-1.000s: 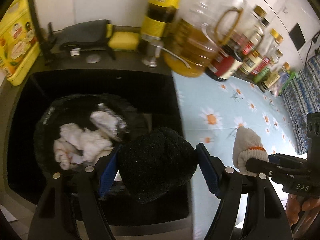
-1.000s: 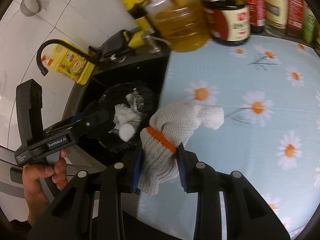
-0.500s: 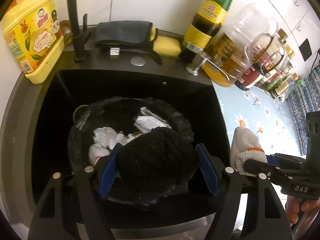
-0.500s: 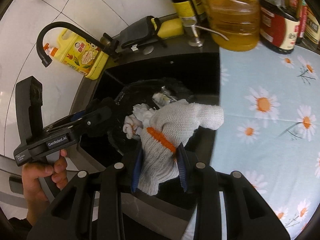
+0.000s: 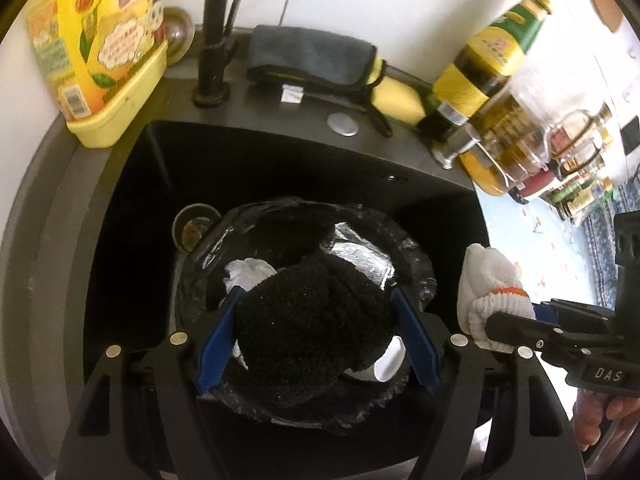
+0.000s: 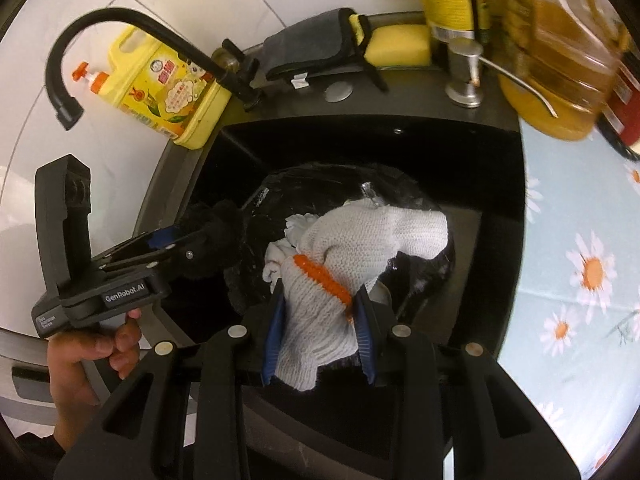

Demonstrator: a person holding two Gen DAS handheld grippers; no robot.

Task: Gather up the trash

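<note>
The left tool (image 5: 316, 336) is squeezed on a fuzzy black cloth lump (image 5: 312, 332), and the right tool (image 6: 320, 336) is squeezed on a white knitted glove with an orange band (image 6: 344, 264). Both are full, so the job now looks like dropping these two things into the round bin lined with a shiny black bag (image 5: 416, 256). The bin sits down inside the dark sink (image 5: 120, 240).

To do this well, I think each tool should be right over the middle of the bag before it lets go. Then the cloth falls in and does not catch on the rim. It may help to go a little lower first, because soft things can flop sideways. Open the tool wide so nothing sticks to the blue pads (image 5: 212, 352).

In the left camera, the black lump hangs over the near part of the bin opening. Crumpled white paper (image 5: 248, 272) and a piece of shiny foil (image 5: 360, 256) already lie in the bag, past the lump.

In the right camera, the white glove hangs over the near right part of the bag. Its floppy end sticks out to the right, close to the rim there. That end could land on the edge. The flowery blue worktop (image 6: 580, 208) is beside the sink on the right.
</note>
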